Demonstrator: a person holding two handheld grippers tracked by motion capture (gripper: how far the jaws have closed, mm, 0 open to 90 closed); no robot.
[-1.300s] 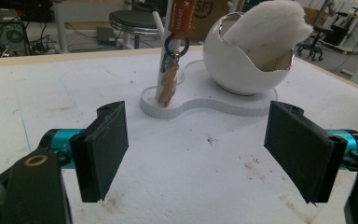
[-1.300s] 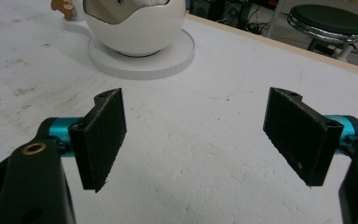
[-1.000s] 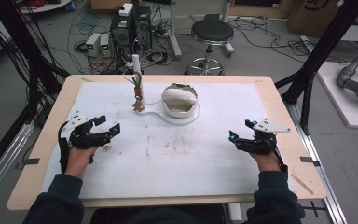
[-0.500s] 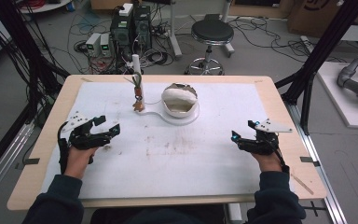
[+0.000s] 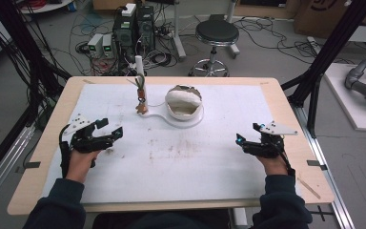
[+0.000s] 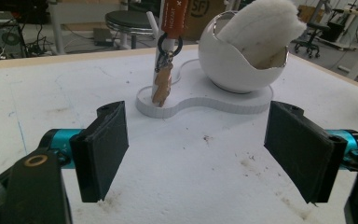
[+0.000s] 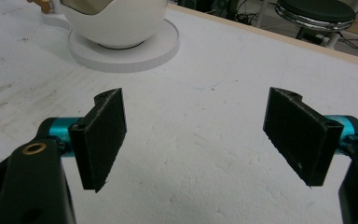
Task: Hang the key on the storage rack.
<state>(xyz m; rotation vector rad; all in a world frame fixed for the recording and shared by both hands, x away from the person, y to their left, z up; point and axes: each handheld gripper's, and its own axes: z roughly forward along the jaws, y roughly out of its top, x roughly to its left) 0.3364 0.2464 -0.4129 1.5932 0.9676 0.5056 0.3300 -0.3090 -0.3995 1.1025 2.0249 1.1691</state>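
— Grippers first: what had changed over the last second?

— Very little. The left gripper (image 5: 106, 136) sat where it had been, at about eight o'clock on the white table cover (image 5: 190, 162), jaws spread wide with nothing between them. The right gripper (image 5: 250, 141) at four o'clock had crept a touch inward, its jaws also spread and empty.

— So what did that mean for the work?

— My guess was that nothing had started yet. Both hands were poised well apart from the stand, so the reach was still to come.

— Where was the thing they were aiming at?

— Ahead, toward twelve o'clock. A keyring (image 6: 163, 79) hung on an upright white post (image 5: 138, 64), dangling a small tan charm down to the flat white base (image 6: 200, 100). Just beside it at one o'clock, on the same base, sat a white egg-shaped bowl (image 6: 235, 60) with a white pad (image 6: 261, 28) tucked inside.

— Anything in the way?

— Nothing lay between the jaws and the stand. The bowl stood close to the post, so the right side could crowd a grab. An orange tag (image 6: 175, 14) hung above the ring.

— And beyond the table?

— A black stool (image 5: 215, 33) at twelve o'clock, and computer boxes (image 5: 133, 26) with cables at eleven.
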